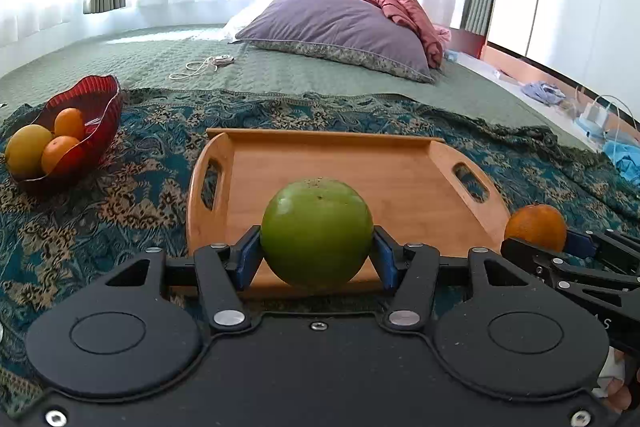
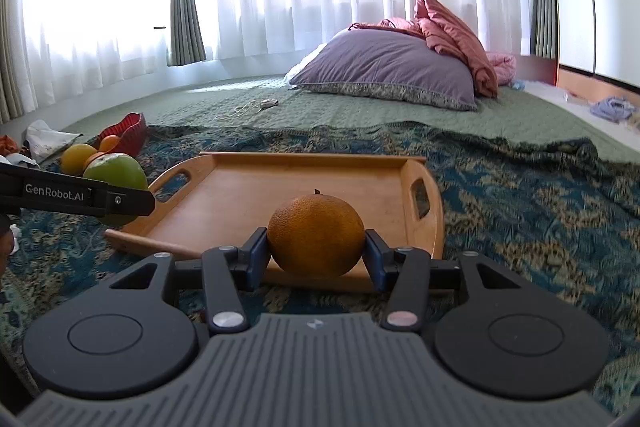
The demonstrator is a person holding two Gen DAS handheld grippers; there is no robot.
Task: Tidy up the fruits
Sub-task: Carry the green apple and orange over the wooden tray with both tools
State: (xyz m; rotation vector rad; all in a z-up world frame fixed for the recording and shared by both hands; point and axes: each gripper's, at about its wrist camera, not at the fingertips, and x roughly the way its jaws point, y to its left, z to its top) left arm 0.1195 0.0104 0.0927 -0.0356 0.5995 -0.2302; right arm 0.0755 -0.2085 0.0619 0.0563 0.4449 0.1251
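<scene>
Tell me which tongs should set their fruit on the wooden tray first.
Left, probably. The left tongs hold the green fruit centred over the wooden tray's near edge; the right tongs hold the orange nearer its right end.

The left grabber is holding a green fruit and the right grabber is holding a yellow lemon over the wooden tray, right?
Almost. The left gripper does hold the green fruit, but the right gripper holds an orange, not a yellow lemon, near the wooden tray. The right wrist view shows it.
</scene>
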